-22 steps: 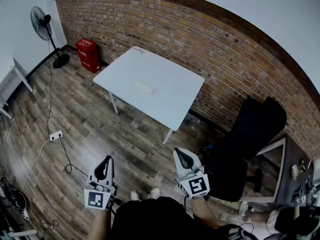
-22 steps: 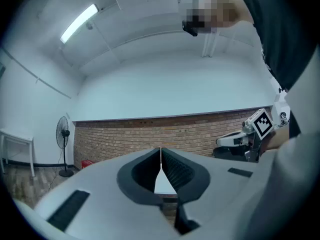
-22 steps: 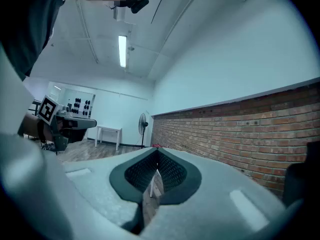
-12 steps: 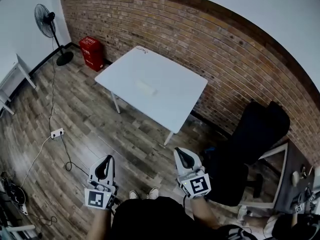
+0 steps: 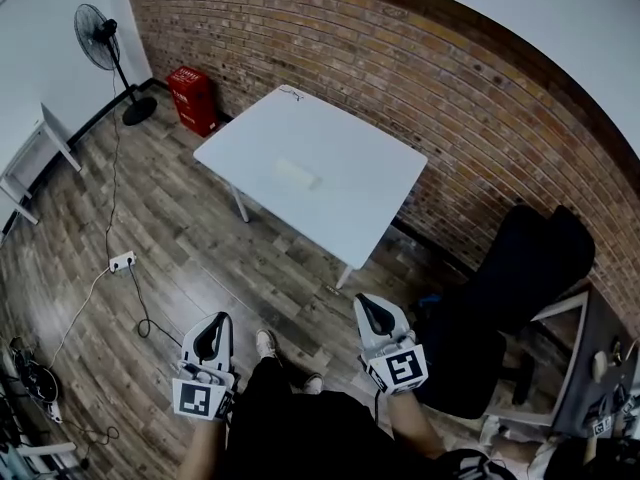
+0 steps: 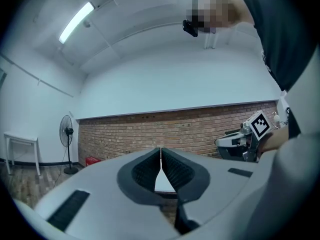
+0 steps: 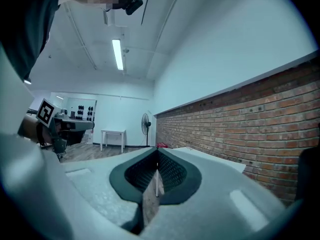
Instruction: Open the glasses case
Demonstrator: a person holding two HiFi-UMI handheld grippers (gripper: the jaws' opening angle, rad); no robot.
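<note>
The task is, in my judgement, only at its very start. The glasses case (image 5: 297, 175) is lying near the middle of the white tabletop (image 5: 350, 138), in the upper middle of the head view. It is showing there as a small pale oblong, and it is too small to tell whether its lid is down. Nothing is touching it.

The person is standing on the wooden floor (image 5: 190, 238) at the bottom of the frame, well apart from the tabletop, with a black chair (image 5: 520, 268) at the right. So everything is left to do: coming near to the tabletop, holding the case steady, and lifting its lid.

The left gripper (image 5: 209, 334) is sitting low in the head view, left of centre, and the right gripper (image 5: 373, 315) is sitting right of centre. Both are pointing toward the tabletop.

In the left gripper view the left gripper (image 6: 161, 160) is keeping its jaws together, with the ribbed pads meeting and nothing between them. The right gripper view is showing the same for the right gripper (image 7: 157, 170): its jaws are closed and empty. Neither gripper is touching anything.
</note>
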